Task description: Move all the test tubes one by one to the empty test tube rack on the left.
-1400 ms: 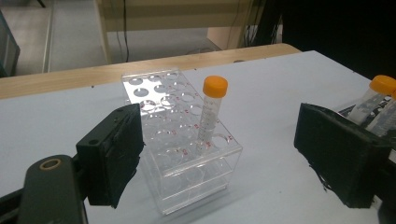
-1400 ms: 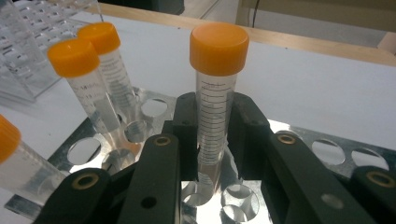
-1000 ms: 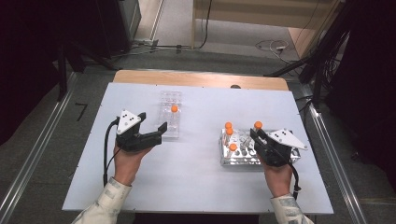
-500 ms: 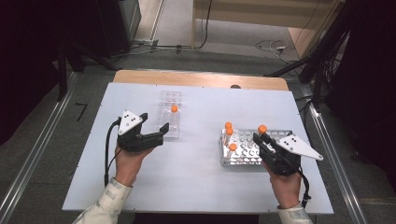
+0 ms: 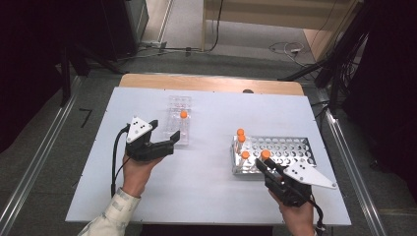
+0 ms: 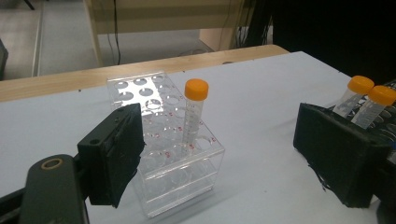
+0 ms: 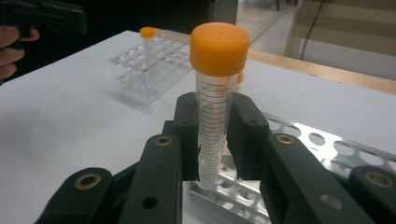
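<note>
My right gripper [image 5: 266, 165] is shut on a clear graduated tube [image 7: 214, 135] with an orange cap [image 5: 265, 154]. It holds the tube upright over the near edge of the metal rack [image 5: 290, 147]. Three more orange-capped tubes [image 5: 241, 139] stand at that rack's left end. My left gripper [image 5: 163, 133] is open with nothing between its pads, just beside the near end of a clear plastic rack [image 6: 163, 140]. One orange-capped tube [image 6: 194, 112] stands in this clear rack [image 5: 179, 120]. In the right gripper view the black fingers [image 7: 187, 135] clamp the tube's lower half.
The white tabletop [image 5: 211, 172] lies bare between the two racks. A wooden strip [image 5: 206, 83] runs along the far edge. Metal rails [image 5: 344, 157] flank the table, and dark equipment and cables [image 5: 290, 49] lie on the floor behind.
My right gripper has moved toward the near edge of the table with the tube in it, from over the metal rack's middle to its front edge. The left gripper has stayed put.
</note>
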Demonstrator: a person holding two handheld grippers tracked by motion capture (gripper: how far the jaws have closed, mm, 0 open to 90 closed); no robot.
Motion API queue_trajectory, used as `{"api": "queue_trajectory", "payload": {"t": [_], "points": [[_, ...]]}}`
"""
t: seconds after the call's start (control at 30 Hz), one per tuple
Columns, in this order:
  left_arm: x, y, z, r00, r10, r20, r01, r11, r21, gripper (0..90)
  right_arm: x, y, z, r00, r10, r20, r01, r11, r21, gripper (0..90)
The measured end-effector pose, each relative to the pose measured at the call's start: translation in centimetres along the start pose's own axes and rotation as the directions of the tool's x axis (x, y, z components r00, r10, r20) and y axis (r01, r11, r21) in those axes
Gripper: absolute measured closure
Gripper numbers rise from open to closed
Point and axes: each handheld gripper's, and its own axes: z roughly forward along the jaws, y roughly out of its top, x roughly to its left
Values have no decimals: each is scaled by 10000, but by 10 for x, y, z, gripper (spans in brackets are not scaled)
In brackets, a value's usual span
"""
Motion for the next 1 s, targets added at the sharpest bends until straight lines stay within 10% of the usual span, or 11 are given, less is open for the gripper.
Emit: {"api": "queue_trajectory", "payload": {"t": [0.6,1.0], "points": [[-6,-4,0,9993,34,362,-39,9999,137,164,52,-2,57,9882,-685,-1370,772,9953,587,723],[-22,-8,1,9946,183,1022,-205,9996,213,190,65,-4,102,9878,-780,-1347,911,9914,939,723]]}}
